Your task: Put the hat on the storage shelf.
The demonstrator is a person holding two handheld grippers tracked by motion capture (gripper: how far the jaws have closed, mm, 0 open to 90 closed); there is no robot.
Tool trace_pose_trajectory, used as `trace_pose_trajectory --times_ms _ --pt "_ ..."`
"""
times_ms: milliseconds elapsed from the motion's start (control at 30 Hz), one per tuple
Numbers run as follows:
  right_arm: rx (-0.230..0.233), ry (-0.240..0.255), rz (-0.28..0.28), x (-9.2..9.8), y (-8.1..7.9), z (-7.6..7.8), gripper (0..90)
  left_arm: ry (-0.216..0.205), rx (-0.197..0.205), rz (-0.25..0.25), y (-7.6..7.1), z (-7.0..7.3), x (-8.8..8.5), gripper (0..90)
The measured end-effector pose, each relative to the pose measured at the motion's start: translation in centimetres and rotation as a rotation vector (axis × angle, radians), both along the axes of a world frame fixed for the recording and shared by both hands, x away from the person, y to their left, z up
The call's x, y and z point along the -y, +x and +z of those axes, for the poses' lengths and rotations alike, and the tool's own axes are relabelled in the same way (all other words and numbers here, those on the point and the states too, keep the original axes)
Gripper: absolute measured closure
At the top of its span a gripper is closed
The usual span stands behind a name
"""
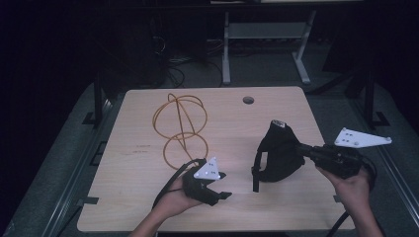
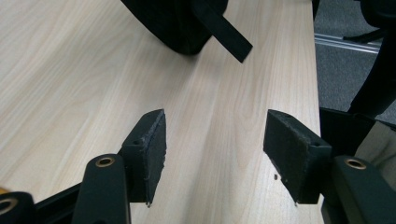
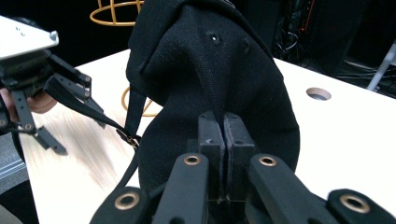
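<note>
Pinching black cap (image 1: 277, 153), R fingers (image 3: 223, 140) tight together; L fingers (image 2: 154, 149) apart, empty.

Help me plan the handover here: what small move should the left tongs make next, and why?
Probably ease the left tongs toward the loose strap hanging off the black cap. Their jaws stand open over bare table with nothing between them, while the right tongs are pinched shut on the cap's fabric, holding it up.
</note>
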State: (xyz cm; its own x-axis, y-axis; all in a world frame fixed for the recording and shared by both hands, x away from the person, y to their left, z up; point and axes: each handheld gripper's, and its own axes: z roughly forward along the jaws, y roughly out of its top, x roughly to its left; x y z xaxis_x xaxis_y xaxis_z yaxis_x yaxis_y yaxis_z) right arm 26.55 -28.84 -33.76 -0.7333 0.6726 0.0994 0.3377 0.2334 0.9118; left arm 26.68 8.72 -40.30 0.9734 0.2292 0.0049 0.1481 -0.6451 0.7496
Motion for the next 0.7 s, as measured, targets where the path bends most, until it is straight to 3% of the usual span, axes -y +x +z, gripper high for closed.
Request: trace_pose_trajectory --times_ms 533,700 --pt "-0.004 0.005 0.035 -1.4 1.8 2.4 87.9 -0.002 0.000 0.005 -0.5 -0.9 0.0 32.1" --pt "0.001 0.005 0.049 -2.0 2.4 3.2 87.9 0.002 0.018 0.005 -0.5 -1.0 -0.2 29.9"
